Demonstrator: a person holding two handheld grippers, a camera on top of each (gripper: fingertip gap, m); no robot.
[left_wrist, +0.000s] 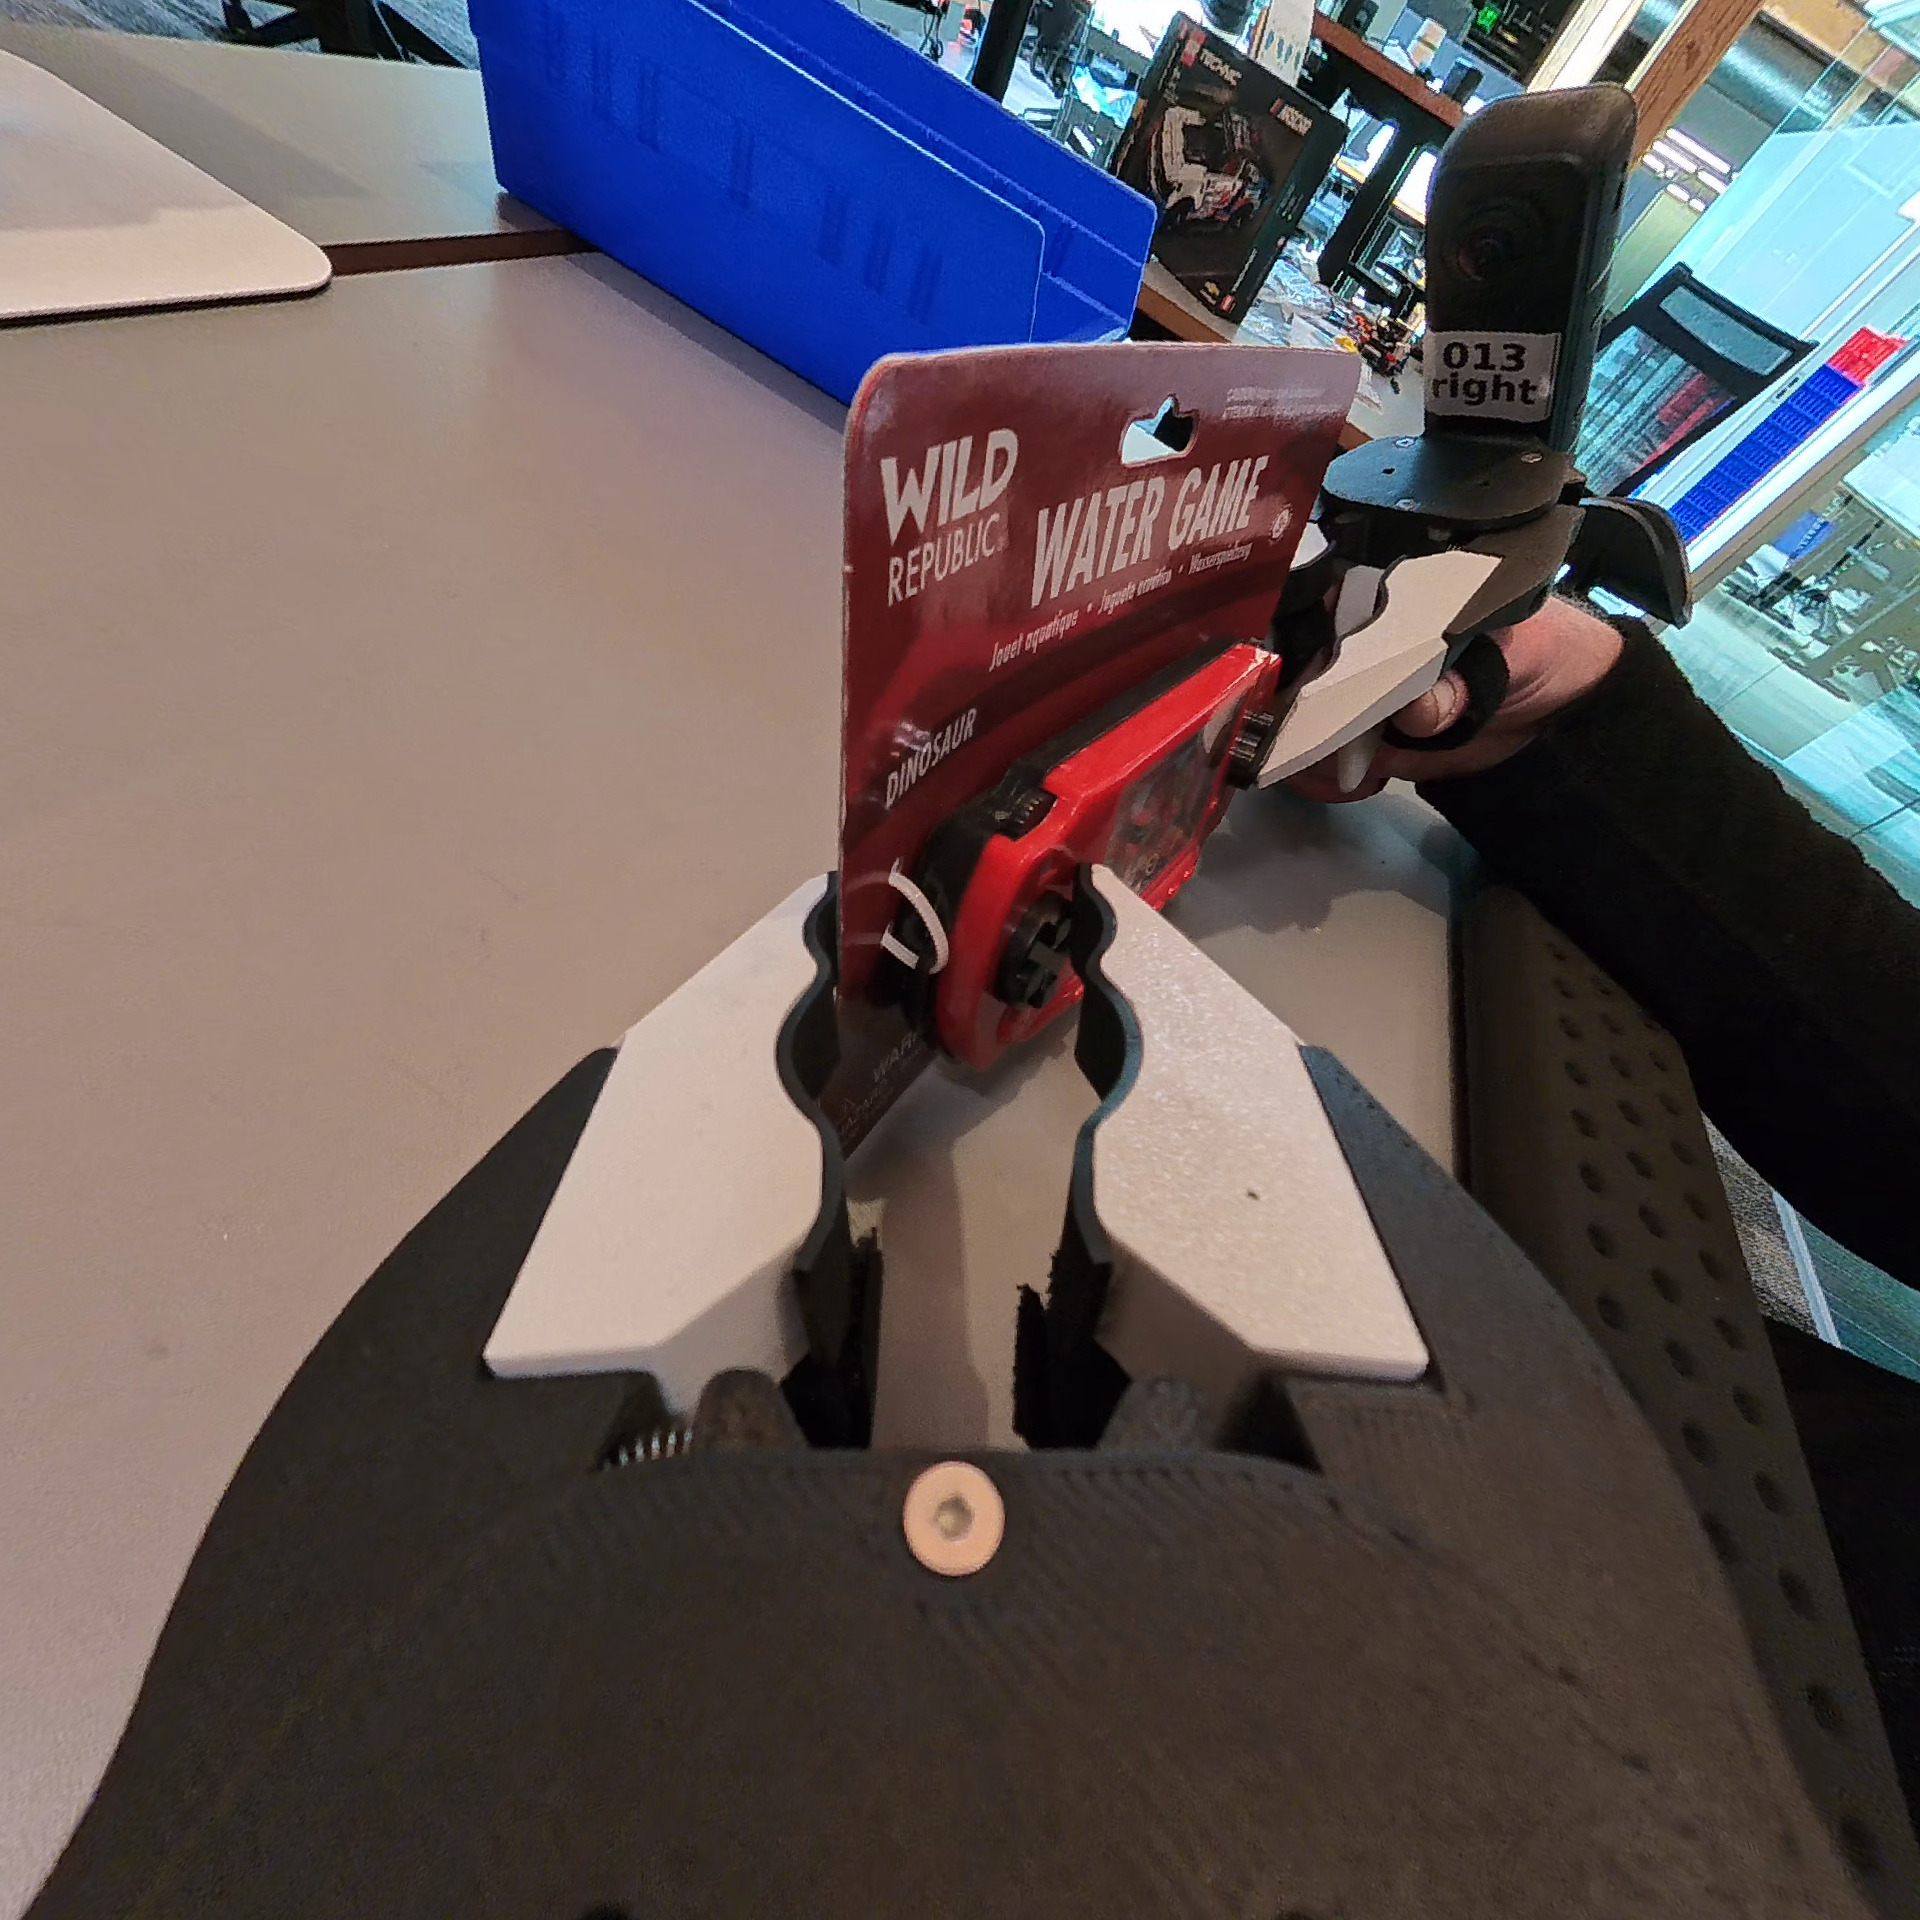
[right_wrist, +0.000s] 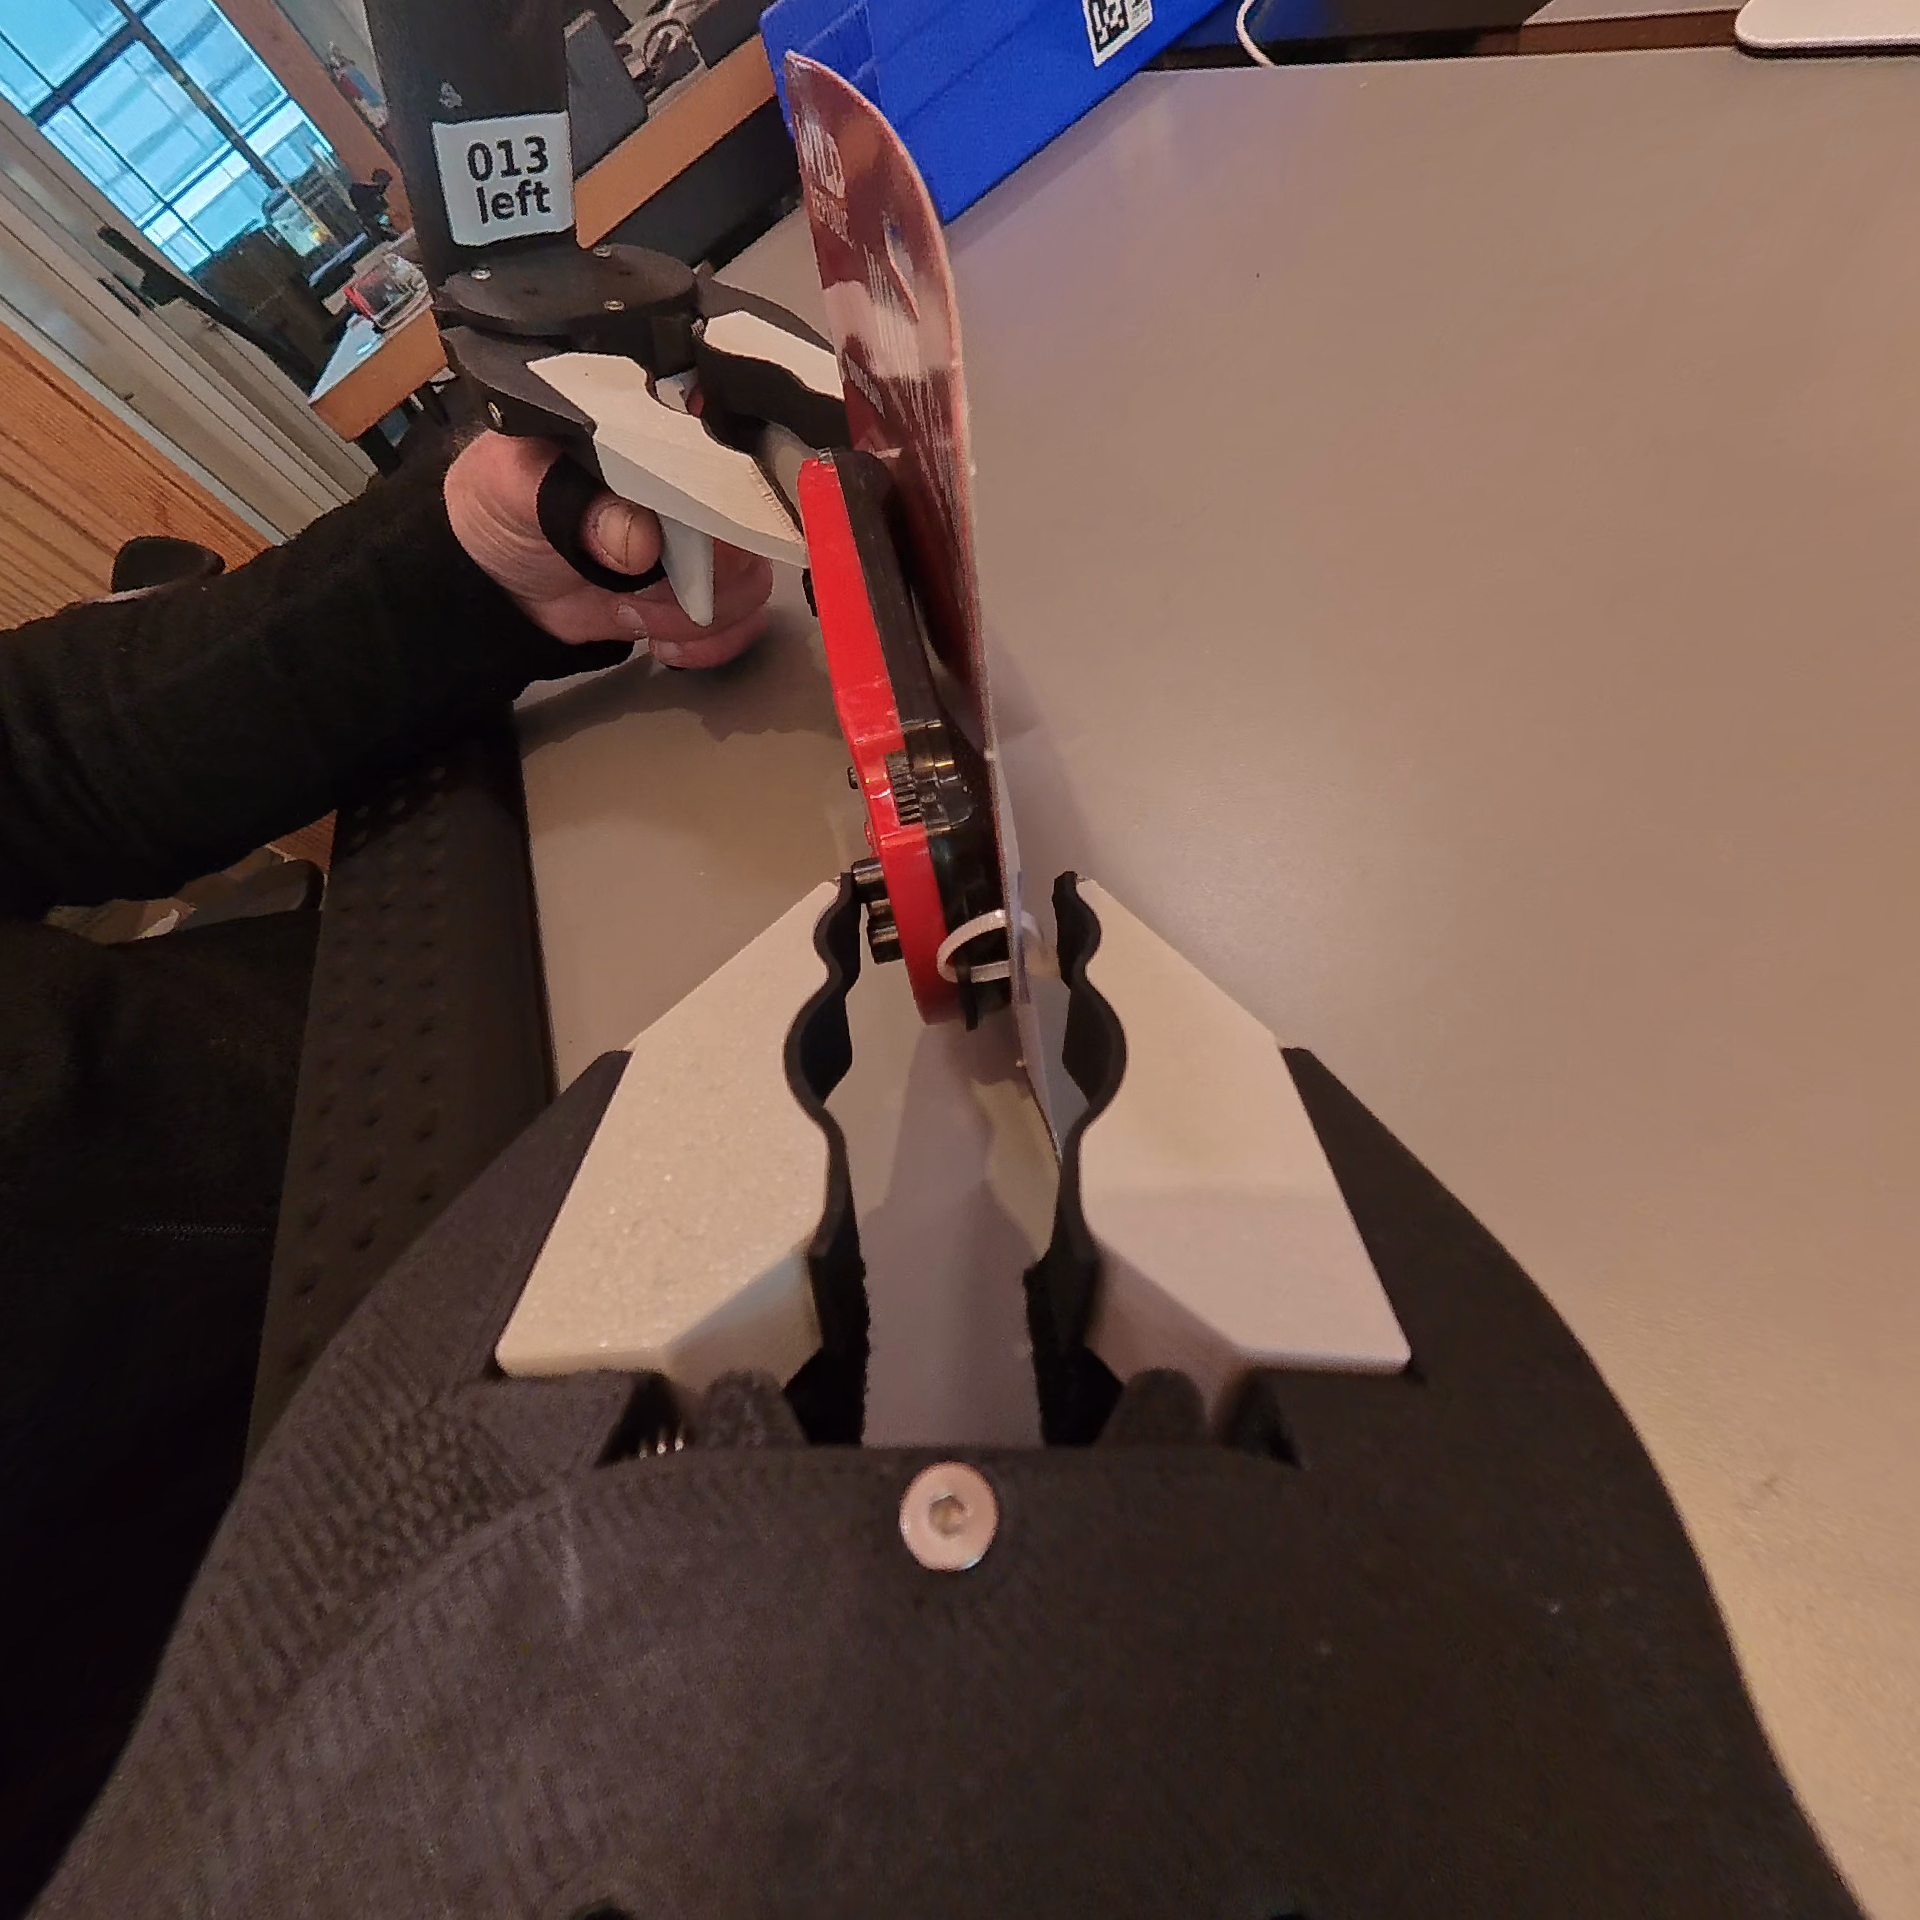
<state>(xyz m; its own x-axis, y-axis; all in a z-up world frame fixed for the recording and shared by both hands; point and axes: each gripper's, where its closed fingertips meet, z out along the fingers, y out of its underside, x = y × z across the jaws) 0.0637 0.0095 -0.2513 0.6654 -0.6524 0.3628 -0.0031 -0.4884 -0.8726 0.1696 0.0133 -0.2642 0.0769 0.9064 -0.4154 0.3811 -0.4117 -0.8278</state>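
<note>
A red handheld water-game toy (left_wrist: 1122, 810) is tied to a dark red backing card (left_wrist: 1039, 540) that stands upright on edge on the grey table (left_wrist: 416, 727). My left gripper (left_wrist: 956, 904) is shut on the near end of the package, one finger behind the card and one on the toy's black knobs. My right gripper (left_wrist: 1252, 753) grips the far end. In the right wrist view the right gripper (right_wrist: 956, 904) clamps the toy (right_wrist: 862, 665) and card (right_wrist: 894, 312) edge-on, and the left gripper (right_wrist: 821, 468) holds the far end.
A blue plastic bin (left_wrist: 790, 177) stands on the table behind the package; it also shows in the right wrist view (right_wrist: 987, 104). A white flat pad (left_wrist: 125, 208) lies at the far left. A black perforated chair (left_wrist: 1621, 1195) sits at the table's edge.
</note>
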